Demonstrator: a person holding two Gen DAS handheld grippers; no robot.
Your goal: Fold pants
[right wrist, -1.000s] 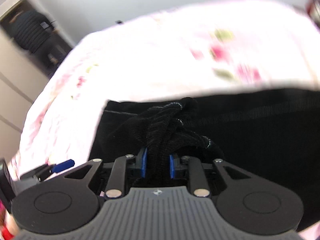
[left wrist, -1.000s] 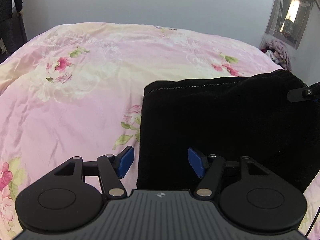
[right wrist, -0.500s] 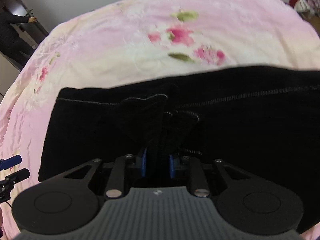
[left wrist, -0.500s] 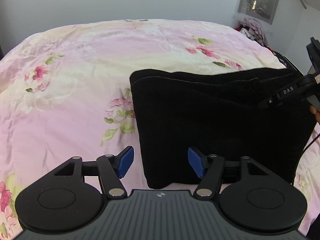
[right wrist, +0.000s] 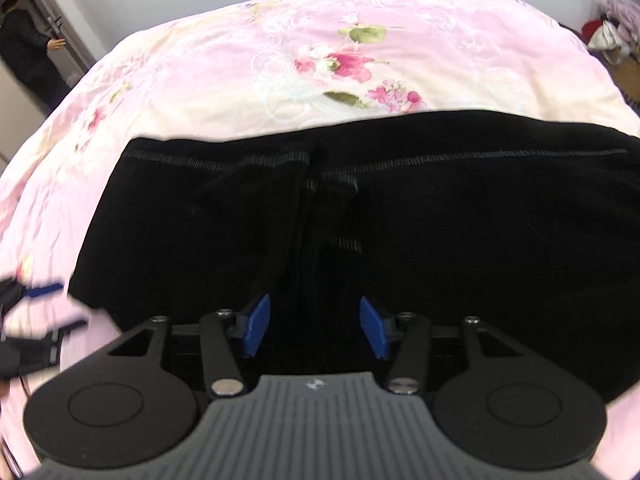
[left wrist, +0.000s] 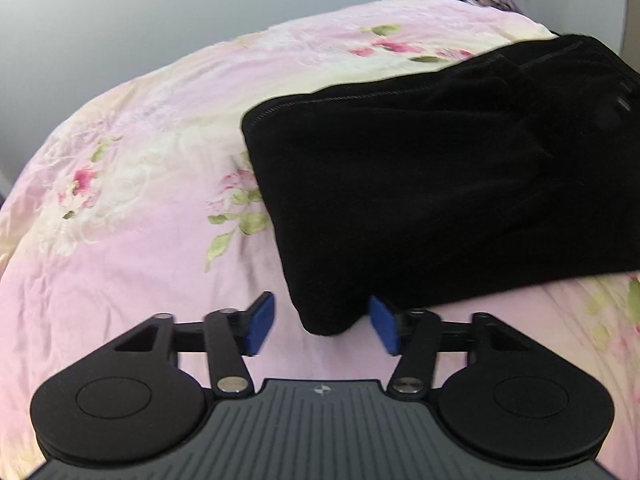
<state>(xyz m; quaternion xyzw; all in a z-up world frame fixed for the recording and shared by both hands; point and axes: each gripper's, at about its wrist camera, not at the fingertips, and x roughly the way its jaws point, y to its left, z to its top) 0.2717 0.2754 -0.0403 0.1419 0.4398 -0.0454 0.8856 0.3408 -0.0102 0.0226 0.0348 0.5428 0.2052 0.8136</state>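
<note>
Pink floral bedspread (left wrist: 140, 184) on bed, plain grey wall (left wrist: 160, 20) behind, doorway (right wrist: 36, 60) at left.

Left claw (left wrist: 322, 324) and right claw (right wrist: 314, 326) both gape wide, gripping nothing.

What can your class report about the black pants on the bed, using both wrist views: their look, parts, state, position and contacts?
The black pants look like soft, thick knit with pale stitched seam lines near the far edge. They lie folded into a flat, roughly rectangular bundle on the pink floral bedspread, with overlapping layers showing in the right wrist view. One near corner sits between the open fingers of the left gripper; the right gripper is open over the fabric. Neither grips it.
</note>
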